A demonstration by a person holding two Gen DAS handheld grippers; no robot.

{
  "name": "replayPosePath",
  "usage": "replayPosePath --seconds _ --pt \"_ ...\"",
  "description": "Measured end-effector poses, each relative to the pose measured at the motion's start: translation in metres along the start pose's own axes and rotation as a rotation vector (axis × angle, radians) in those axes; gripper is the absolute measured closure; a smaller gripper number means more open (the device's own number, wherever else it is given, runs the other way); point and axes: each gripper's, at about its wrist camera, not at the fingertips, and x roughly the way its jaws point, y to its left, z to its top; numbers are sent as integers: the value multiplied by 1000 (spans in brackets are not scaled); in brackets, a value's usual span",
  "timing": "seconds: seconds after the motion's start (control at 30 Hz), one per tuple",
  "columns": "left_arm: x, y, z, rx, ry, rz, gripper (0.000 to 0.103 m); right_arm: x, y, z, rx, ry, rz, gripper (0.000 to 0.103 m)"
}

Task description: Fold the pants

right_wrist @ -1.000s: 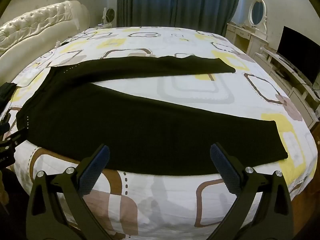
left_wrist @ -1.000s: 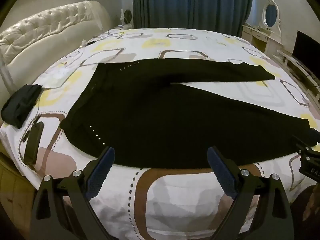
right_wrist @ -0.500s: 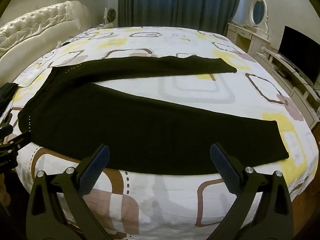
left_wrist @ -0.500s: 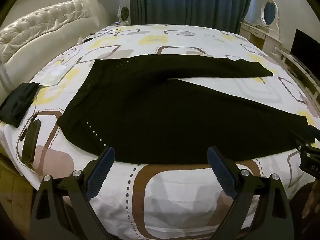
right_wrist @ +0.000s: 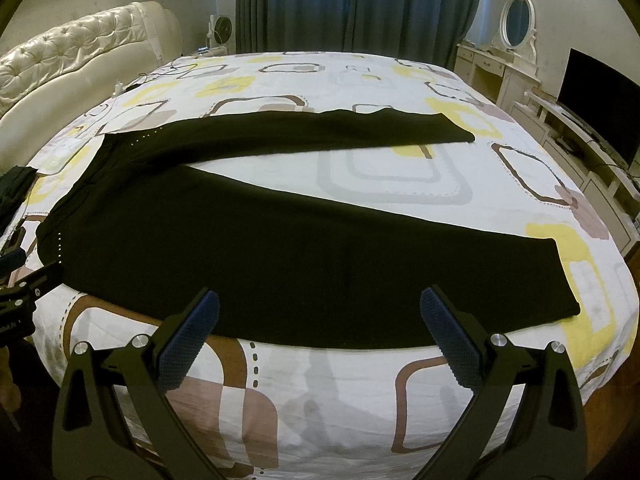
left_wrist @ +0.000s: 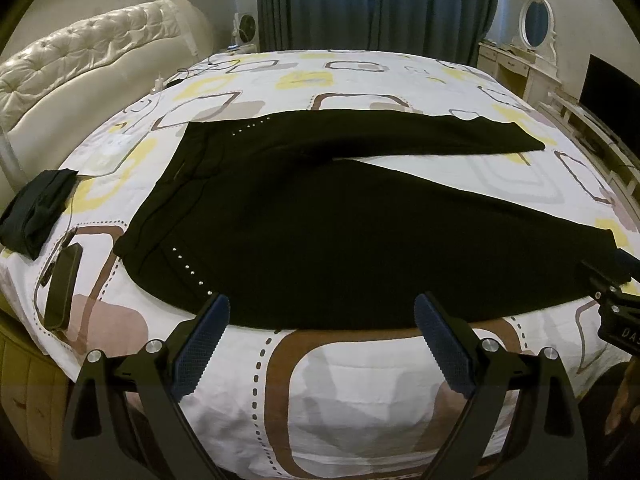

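Black pants point(left_wrist: 320, 224) lie flat on the bed, waist to the left, two legs spread in a V to the right. They show in the right wrist view point(right_wrist: 280, 248) too. My left gripper point(left_wrist: 322, 312) is open and empty, just above the near edge of the near leg, close to the waist end. My right gripper point(right_wrist: 320, 308) is open and empty, above the near edge of the same leg, nearer the cuff. The right gripper's tip shows at the left view's right edge point(left_wrist: 616, 292).
The bed point(left_wrist: 360, 392) has a white cover with yellow and brown squares. A folded dark cloth point(left_wrist: 36, 208) and a dark case point(left_wrist: 62, 284) lie at its left edge. A headboard point(left_wrist: 80, 56) stands left; a dresser point(right_wrist: 496, 68) and TV point(right_wrist: 600, 100) stand right.
Both grippers have drifted slightly forward toward the pants. The pants have not moved.
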Motion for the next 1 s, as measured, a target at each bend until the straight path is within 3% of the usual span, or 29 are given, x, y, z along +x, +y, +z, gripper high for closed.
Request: replayPosePath --seconds 1.0 --pt "0 0 3 8 -5 -1 10 -1 1 -2 5 3 5 2"
